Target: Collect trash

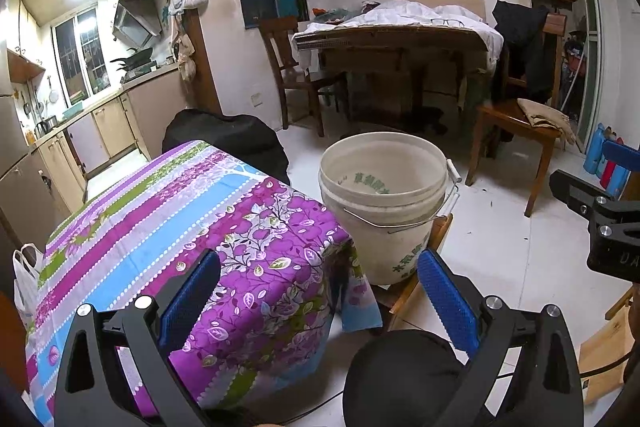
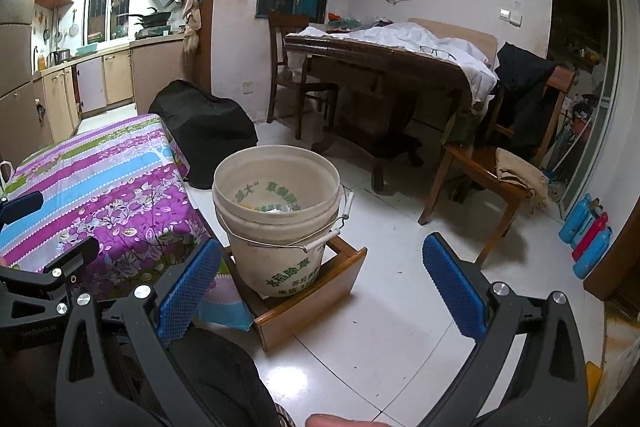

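Both my tools empty, spread wide: left tool (image 1: 318, 301), right tool (image 2: 322, 291). Bucket (image 2: 276, 223) just ahead, scraps inside. Worktop (image 1: 160, 227) appears bare; scan before reaching.

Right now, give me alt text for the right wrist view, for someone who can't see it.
The open blue-padded right gripper points at a cream plastic bucket standing in a shallow wooden tray on white floor tiles, some scraps inside it. A table under a purple floral cloth is at left, a wooden dining table behind.
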A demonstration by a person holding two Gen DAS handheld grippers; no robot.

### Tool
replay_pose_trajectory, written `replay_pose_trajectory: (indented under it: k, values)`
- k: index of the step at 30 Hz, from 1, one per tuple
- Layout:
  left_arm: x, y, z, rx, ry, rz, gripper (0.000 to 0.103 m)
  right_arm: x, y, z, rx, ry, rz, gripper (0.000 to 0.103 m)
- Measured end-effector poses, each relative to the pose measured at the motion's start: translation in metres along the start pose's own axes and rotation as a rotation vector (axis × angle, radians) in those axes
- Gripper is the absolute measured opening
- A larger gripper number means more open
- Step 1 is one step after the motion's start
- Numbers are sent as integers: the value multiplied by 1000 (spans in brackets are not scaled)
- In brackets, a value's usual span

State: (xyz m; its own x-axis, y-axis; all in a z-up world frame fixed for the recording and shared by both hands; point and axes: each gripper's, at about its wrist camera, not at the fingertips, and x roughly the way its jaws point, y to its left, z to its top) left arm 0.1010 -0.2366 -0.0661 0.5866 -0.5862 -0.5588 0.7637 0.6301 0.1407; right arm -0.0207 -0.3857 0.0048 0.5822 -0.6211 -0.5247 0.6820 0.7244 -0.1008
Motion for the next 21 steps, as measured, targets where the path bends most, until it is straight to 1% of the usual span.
replay_pose_trajectory:
  k: [6, 9, 12, 17, 21]
  values:
    - [4, 0, -1, -12, 12, -37, 98, 2, 0, -1, 4, 2, -2, 98]
    - [1, -3, -3, -15, -29, -27, 98, 3, -1, -2, 13, 4, -2, 98]
    - [-3, -7, -3, -9, -51, -16, 98, 4, -1, -3, 18, 8, -2, 98]
    - [-4, -7, -3, -15, -37, -19, 97, 6, -2, -3, 33, 12, 2, 98]
    - [-4, -8, -3, -11, -30, 0, 97, 7, -3, -4, 39, 14, 2, 98]
